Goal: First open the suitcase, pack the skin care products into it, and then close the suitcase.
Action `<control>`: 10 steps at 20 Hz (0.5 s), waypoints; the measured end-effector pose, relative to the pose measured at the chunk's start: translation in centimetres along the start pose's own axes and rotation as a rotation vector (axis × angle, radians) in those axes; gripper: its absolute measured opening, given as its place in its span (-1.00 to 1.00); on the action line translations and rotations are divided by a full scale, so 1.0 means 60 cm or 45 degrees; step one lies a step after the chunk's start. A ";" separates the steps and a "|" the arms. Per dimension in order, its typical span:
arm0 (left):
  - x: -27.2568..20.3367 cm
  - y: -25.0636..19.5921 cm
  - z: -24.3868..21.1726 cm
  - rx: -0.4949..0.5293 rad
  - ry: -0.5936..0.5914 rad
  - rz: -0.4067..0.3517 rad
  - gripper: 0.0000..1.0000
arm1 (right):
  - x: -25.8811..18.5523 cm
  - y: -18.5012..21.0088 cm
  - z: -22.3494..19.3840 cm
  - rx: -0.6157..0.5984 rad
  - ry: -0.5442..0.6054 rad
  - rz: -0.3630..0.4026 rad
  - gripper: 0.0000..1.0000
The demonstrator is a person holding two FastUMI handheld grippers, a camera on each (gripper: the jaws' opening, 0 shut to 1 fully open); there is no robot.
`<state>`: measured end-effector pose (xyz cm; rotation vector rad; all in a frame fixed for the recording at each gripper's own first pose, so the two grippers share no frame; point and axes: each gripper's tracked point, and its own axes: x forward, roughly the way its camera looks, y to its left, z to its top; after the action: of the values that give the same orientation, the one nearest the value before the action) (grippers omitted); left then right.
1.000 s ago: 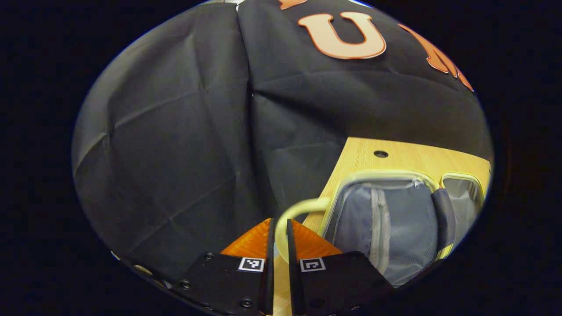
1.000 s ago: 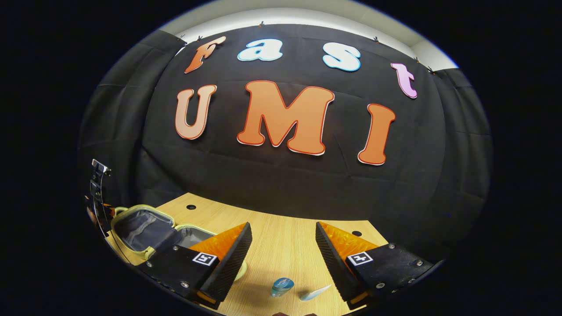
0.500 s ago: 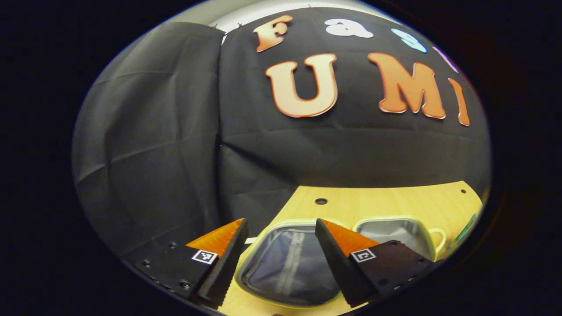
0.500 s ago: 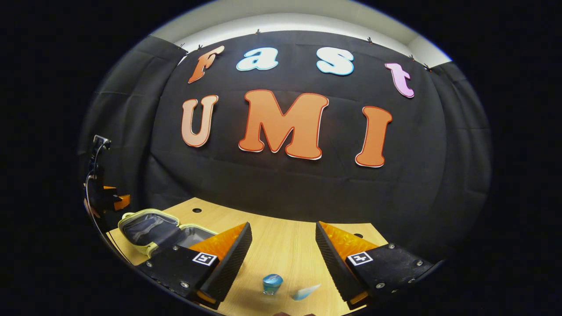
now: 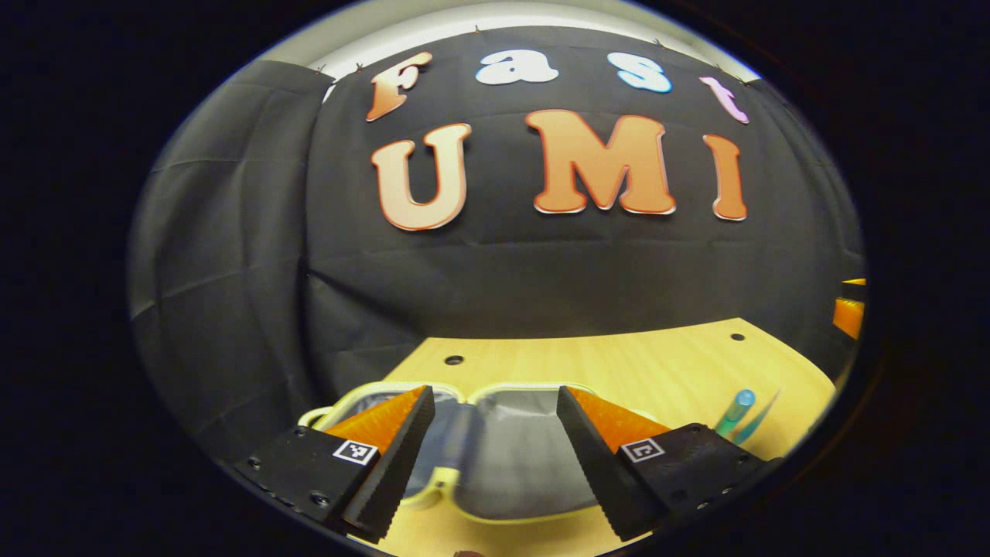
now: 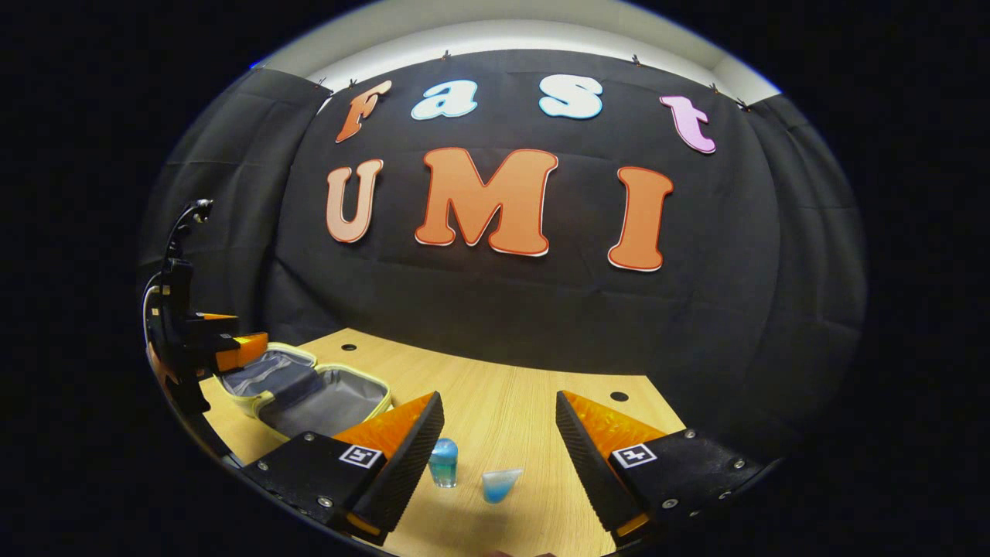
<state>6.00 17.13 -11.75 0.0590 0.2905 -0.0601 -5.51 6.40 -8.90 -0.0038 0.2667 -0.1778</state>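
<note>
Left gripper (image 5: 491, 464), right gripper (image 6: 499, 464): wedge-shaped ridged fingers (image 6: 402, 464), black screwed mounts, square coded tags; cable looping off the left gripper.

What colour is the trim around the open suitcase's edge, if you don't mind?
Pale yellow trim on the suitcase; grey lining. Right gripper view shows it best.

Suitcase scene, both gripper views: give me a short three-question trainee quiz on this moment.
1. True or false: the suitcase lies open on the table.
2. How many blue skin care items stand in front of the right tool?
3. Multiple choice: the left tool is A) shut on a handle, B) open above the suitcase, C) holding a bottle.

Key: 1 true; 2 two, a bottle and a tube; 3 B.
</note>
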 end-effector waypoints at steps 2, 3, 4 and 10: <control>-0.014 -0.077 -0.025 0.012 0.021 -0.074 0.96 | -0.013 -0.005 -0.026 0.018 0.012 0.030 0.84; -0.021 -0.114 -0.039 0.020 0.042 -0.104 0.96 | -0.018 -0.008 -0.039 0.033 0.022 0.037 0.84; -0.027 -0.143 -0.043 0.035 0.033 -0.131 0.96 | -0.022 -0.013 -0.055 0.043 0.034 0.038 0.84; -0.041 -0.310 -0.092 0.074 0.066 -0.317 0.96 | -0.034 -0.037 -0.120 0.019 0.079 0.033 0.85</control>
<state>0.82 -0.92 -17.23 0.0819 0.3466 -0.3147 -9.72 4.69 -15.23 0.0200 0.3274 -0.1546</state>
